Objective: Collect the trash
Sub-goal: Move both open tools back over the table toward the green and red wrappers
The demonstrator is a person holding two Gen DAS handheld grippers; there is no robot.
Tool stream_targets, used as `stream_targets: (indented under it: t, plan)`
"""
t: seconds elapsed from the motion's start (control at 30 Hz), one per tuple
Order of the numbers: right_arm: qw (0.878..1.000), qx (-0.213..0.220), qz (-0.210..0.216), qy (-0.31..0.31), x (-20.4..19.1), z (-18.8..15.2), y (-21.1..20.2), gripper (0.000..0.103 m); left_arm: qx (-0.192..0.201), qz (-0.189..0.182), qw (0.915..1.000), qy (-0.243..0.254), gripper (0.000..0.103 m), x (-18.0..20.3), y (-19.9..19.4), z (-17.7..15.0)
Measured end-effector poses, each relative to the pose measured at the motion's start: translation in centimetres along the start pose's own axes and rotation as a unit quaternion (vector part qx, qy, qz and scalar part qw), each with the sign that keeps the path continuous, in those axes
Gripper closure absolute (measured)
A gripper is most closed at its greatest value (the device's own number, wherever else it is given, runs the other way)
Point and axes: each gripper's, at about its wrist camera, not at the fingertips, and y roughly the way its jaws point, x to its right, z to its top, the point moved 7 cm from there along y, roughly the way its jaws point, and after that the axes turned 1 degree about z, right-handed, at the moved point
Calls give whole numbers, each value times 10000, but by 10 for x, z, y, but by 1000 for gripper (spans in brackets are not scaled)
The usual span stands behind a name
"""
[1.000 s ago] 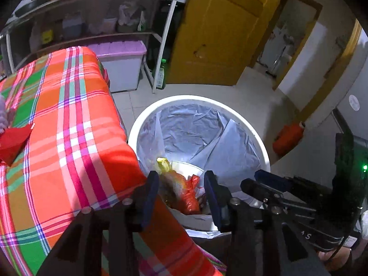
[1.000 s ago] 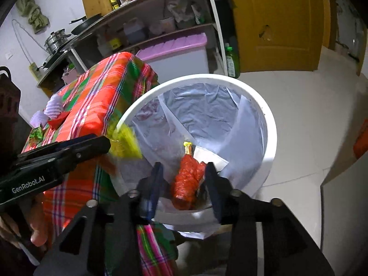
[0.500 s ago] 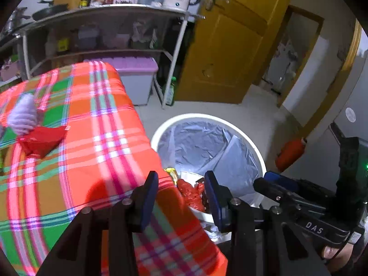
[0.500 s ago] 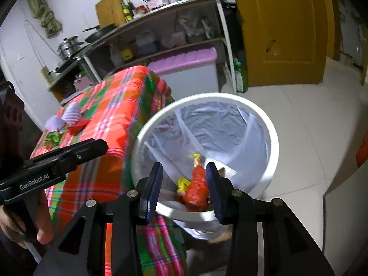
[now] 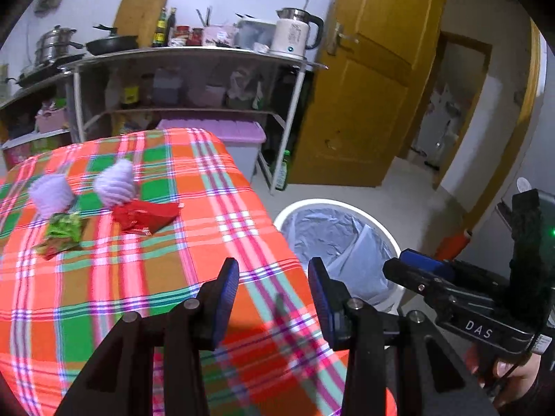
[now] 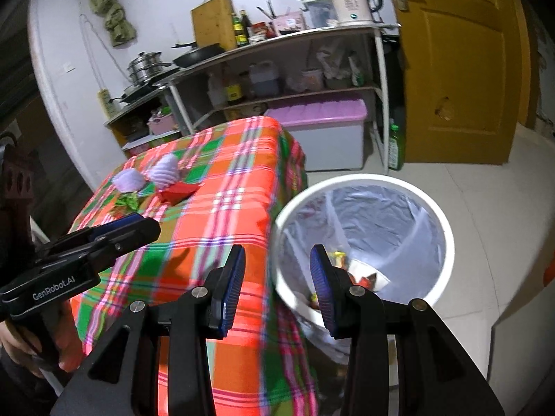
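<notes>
**Two grippers empty, trash split btwn worktop & bin**

Two sets of jaws stand wide w/ nothing held. Left gripper (image 5: 273, 289) hangs over the near edge of the worktop (image 5: 145, 277), which wears an orange-green-pink plaid cloth. Right gripper (image 6: 277, 277) hovers at the cloth's corner, just beside the round white plastic bin w/ clear liner (image 6: 447, 242).

On the cloth, far side from the jaws: crumpled red foil wrapper (image 5: 144, 215), green-red snack packet (image 5: 60, 234) to its left, and two white foam fruit nets (image 5: 116, 183) just behind them, touching or nearly so.

Inside the bin: red & yellow wrappers (image 6: 360, 279) at the bottom, partly hidden by the right jaw.

Beyond: metal shelf rack (image 5: 194, 59) w/ white electric kettle (image 5: 295, 34), lilac-lidded storage box (image 5: 239, 135) under it, yellow wooden door (image 5: 364, 86) to the right.
</notes>
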Motion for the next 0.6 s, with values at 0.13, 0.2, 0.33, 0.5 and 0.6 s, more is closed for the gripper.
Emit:
stream_targets:
  t: [0.13,0.2,0.33,0.5,0.6]
  plan:
    - [9998,35,126,-172,-19,3,-2,63,138,118,9998,-80,62,-14,-18,-2]
    - [9995,36,180,-247,-27,3,-1,63,193,203,9995,-115,62,-21,-26,-3]
    - [9988,27,292,-391,-44,5,1,63,284,401,9986,-171,62,-36,-40,-5]
    - [9976,-10,402,-571,-62,5,7,63,353,650,9968,-317,62,-57,-50,-11]
    - [9966,-61,474,-673,-71,7,14,63,365,828,9951,-395,62,-71,-54,-12]
